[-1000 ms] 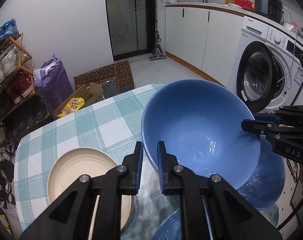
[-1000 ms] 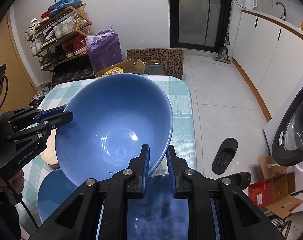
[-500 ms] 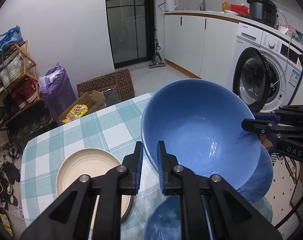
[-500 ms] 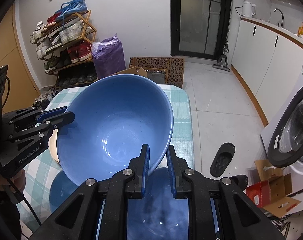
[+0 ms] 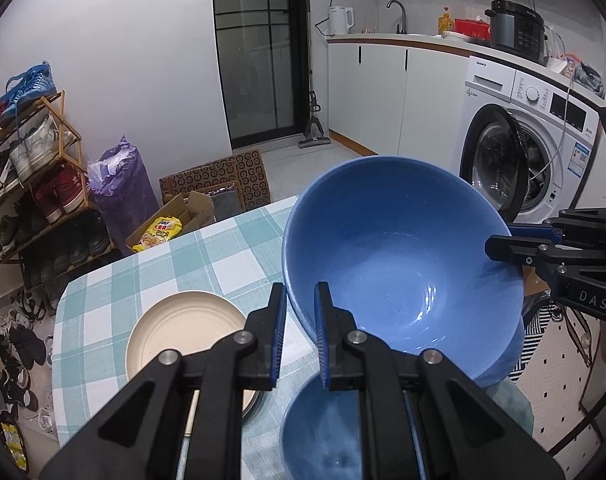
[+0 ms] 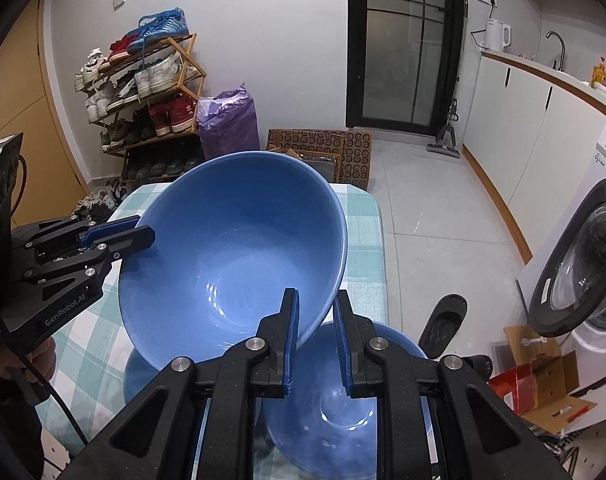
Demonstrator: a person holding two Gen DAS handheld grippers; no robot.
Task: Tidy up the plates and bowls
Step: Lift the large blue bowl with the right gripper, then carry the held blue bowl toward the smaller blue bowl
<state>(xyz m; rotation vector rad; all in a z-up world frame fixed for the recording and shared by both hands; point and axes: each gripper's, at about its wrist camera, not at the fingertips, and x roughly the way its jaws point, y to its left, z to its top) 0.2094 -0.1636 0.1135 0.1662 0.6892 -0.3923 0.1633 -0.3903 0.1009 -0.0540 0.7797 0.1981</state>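
Observation:
A large blue bowl [image 5: 399, 268] hangs tilted above the checked table [image 5: 143, 272], held by its rim from two sides. My left gripper [image 5: 299, 308] is shut on the near rim; in the right wrist view this gripper [image 6: 143, 236] clamps the bowl's [image 6: 231, 264] left rim. My right gripper [image 6: 317, 312] is shut on the opposite rim and shows at the right [image 5: 499, 246] in the left wrist view. Under the lifted bowl lie two more blue bowls [image 6: 335, 408] [image 6: 137, 372]. A cream plate [image 5: 179, 332] rests on the table to the left.
A washing machine [image 5: 519, 152] with its door open stands right of the table. A shoe rack [image 6: 143, 92], a purple bag [image 6: 231, 124] and a cardboard box [image 5: 175, 220] stand beyond the far edge. A black slipper [image 6: 443, 324] lies on the floor.
Both grippers have risen with the large blue bowl between them. The table, the plate and the lower bowls now sit farther below.

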